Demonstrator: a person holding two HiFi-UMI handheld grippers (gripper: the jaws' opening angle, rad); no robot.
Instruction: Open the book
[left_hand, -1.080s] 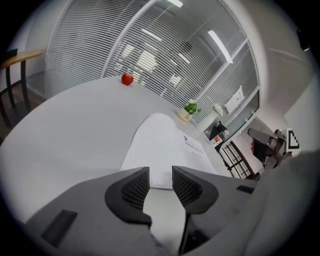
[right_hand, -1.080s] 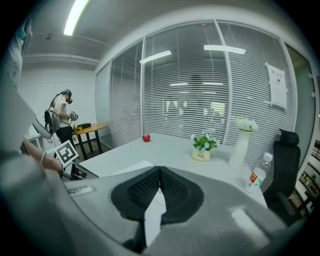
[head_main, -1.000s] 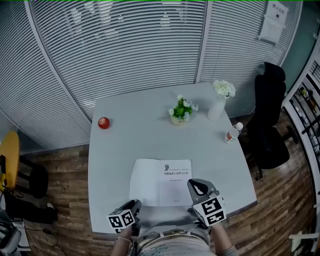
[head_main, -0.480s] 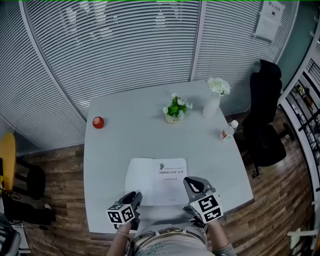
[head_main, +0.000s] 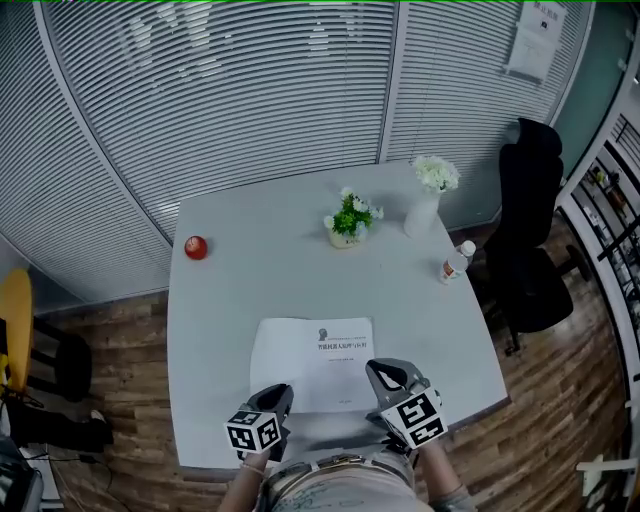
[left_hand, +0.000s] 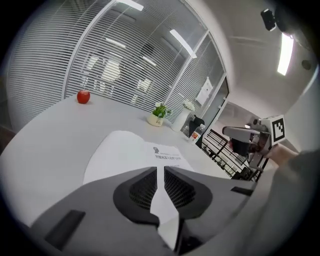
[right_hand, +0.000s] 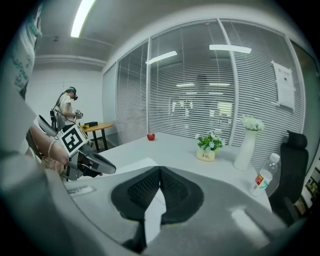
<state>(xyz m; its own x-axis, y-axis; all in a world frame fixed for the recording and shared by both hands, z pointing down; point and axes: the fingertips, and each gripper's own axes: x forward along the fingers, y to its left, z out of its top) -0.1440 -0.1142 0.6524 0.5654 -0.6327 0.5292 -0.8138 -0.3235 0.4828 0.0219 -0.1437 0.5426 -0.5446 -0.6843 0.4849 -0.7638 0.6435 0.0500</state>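
Note:
The book (head_main: 310, 370) lies open on the grey table (head_main: 230, 300) near its front edge, with a blank white page on the left and a printed page on the right. My left gripper (head_main: 280, 396) hovers at the book's near left corner. In the left gripper view its jaws (left_hand: 160, 171) are closing to a thin slit, nothing between the pads, the book (left_hand: 125, 150) ahead. My right gripper (head_main: 377, 371) is over the book's near right corner. Its jaws meet in the right gripper view (right_hand: 159, 170); whether they pinch a page I cannot tell.
A red apple (head_main: 196, 247) sits at the far left of the table. A small potted plant (head_main: 350, 222), a white vase of flowers (head_main: 424, 208) and a bottle (head_main: 455, 263) stand at the back right. A black chair (head_main: 530, 240) is beyond the right edge.
My left gripper has moved right along the table's front edge toward the book. The right gripper has stayed put.

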